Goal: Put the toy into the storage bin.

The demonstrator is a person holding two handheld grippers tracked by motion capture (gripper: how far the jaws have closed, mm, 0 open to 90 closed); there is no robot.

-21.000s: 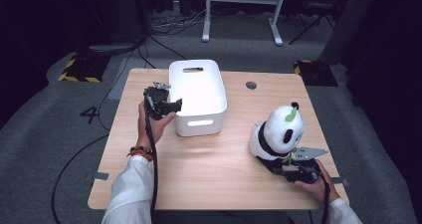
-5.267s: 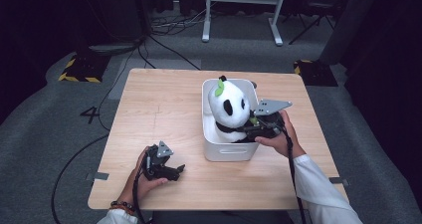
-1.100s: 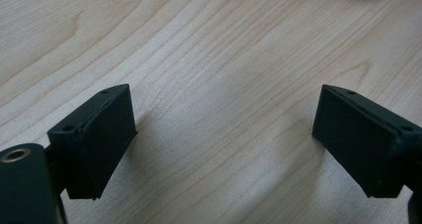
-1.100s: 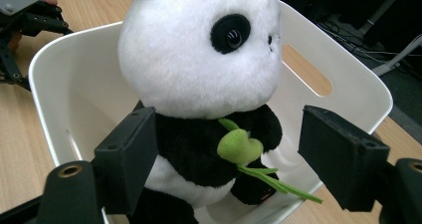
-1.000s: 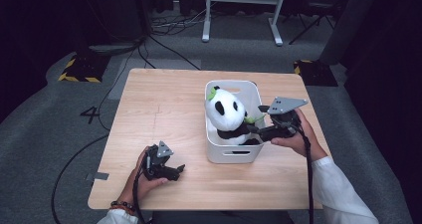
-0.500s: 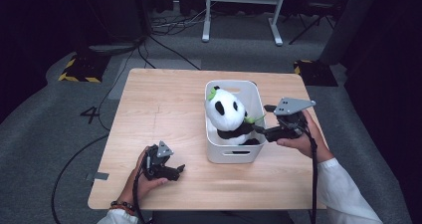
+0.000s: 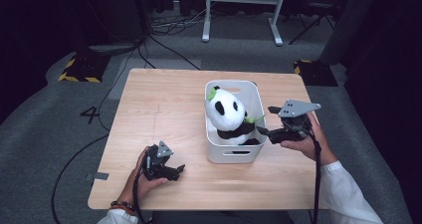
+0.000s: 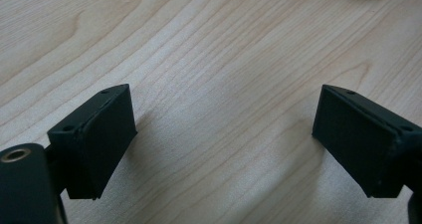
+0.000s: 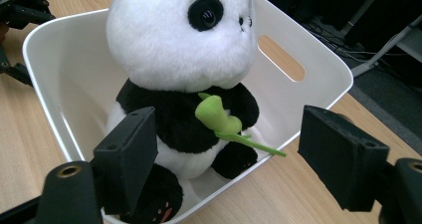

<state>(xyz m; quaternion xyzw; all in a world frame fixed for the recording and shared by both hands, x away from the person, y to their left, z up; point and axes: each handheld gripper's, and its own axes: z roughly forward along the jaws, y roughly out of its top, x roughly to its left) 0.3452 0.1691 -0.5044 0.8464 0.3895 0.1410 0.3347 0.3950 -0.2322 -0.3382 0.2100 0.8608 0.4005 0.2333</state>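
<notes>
High view: one panda plush (image 7: 230, 115) sits upright inside one white bin (image 7: 234, 152) near the middle of the table (image 7: 164, 104). The right claw (image 7: 264, 120) stands just beside the bin's right rim, jaws wide and empty; the left claw (image 7: 178, 169) rests on the table near the front-left corner, well apart from the bin. Left gripper view: the left claw (image 8: 224, 144) stands wide over bare wood, holding nothing. Right gripper view: the right claw (image 9: 229, 164) frames the plush (image 9: 179, 50) without pressing on it; one green bamboo sprig (image 9: 221, 122) lies at the plush's chest. To complete the release cleanly, draw the right claw straight back from the rim, avoiding the sprig, so the plush does not tip.
</notes>
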